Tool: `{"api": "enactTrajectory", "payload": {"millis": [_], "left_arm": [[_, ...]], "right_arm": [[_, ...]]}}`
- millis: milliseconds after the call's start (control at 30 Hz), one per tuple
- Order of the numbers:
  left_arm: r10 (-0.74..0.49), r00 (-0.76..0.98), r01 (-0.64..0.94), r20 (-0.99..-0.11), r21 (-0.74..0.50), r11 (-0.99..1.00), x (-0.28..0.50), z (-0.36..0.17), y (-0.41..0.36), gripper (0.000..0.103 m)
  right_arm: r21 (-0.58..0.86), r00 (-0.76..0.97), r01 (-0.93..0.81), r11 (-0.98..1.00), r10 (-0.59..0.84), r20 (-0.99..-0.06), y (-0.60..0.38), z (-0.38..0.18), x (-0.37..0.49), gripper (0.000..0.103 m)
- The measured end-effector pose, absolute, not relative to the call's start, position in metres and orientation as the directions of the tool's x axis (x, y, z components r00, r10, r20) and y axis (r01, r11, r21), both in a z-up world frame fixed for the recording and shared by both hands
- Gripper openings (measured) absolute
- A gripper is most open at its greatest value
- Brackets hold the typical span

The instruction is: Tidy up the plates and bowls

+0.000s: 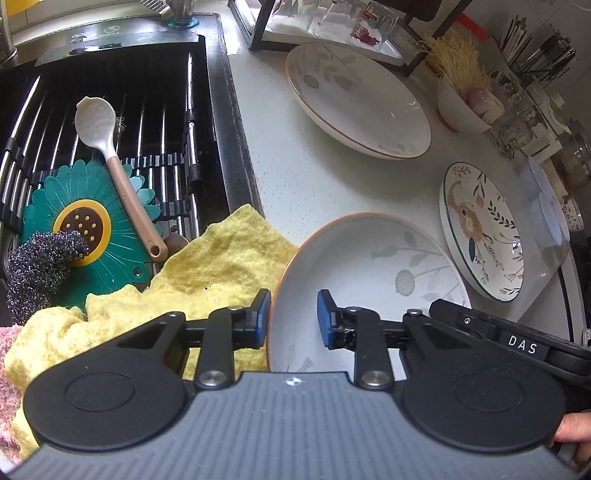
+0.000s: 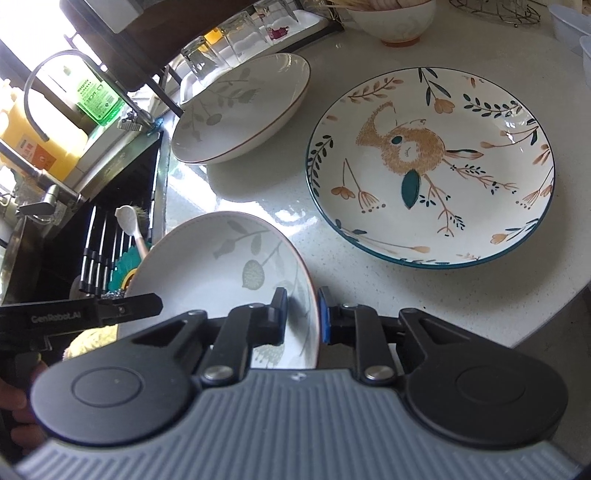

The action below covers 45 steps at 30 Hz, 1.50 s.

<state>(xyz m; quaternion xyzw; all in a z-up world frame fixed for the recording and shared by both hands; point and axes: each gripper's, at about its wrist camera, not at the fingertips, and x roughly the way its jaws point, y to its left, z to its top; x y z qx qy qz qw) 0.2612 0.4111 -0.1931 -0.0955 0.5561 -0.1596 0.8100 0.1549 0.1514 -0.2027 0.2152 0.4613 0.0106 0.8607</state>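
A white leaf-pattern plate with a brown rim [image 1: 373, 273] [image 2: 221, 273] sits tilted at the counter's near edge. My left gripper [image 1: 293, 317] straddles its left rim with a wide gap between the pads, not clamping. My right gripper [image 2: 303, 317] is shut on the plate's right rim. A second leaf-pattern plate [image 1: 354, 99] [image 2: 240, 107] lies farther back. A rabbit-pattern plate with a green rim [image 1: 480, 229] [image 2: 432, 166] lies to the right. A white bowl [image 1: 461, 107] [image 2: 395, 18] holding yellow straw stands at the back.
A sink [image 1: 218, 110] to the left holds a rack, a white spoon [image 1: 110, 162], a green flower mat and a steel scourer. A yellow cloth [image 1: 207, 273] lies beside the near plate. Upturned glasses [image 1: 351, 22] stand on a tray behind.
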Motion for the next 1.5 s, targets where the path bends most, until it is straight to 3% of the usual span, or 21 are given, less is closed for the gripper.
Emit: {"api": "enactTrajectory", "payload": {"millis": [667, 1233, 1500], "left_arm": [[-0.361, 0.335, 0.134, -0.870, -0.335, 0.933, 0.249, -0.143, 0.407, 0.031], [-0.320, 0.412, 0.105, -0.853, -0.305, 0.947, 0.263, -0.108, 0.343, 0.031], [-0.315, 0.432, 0.075, -0.845, -0.314, 0.946, 0.282, -0.109, 0.305, 0.031]], "right_arm": [[0.361, 0.574, 0.165, 0.918, 0.209, -0.792, 0.150, -0.151, 0.150, 0.021], [0.415, 0.638, 0.044, 0.909, 0.295, -0.711, 0.082, -0.118, 0.186, 0.021], [0.401, 0.625, 0.002, 0.916, 0.312, -0.715, 0.045, -0.122, 0.209, 0.021]]}}
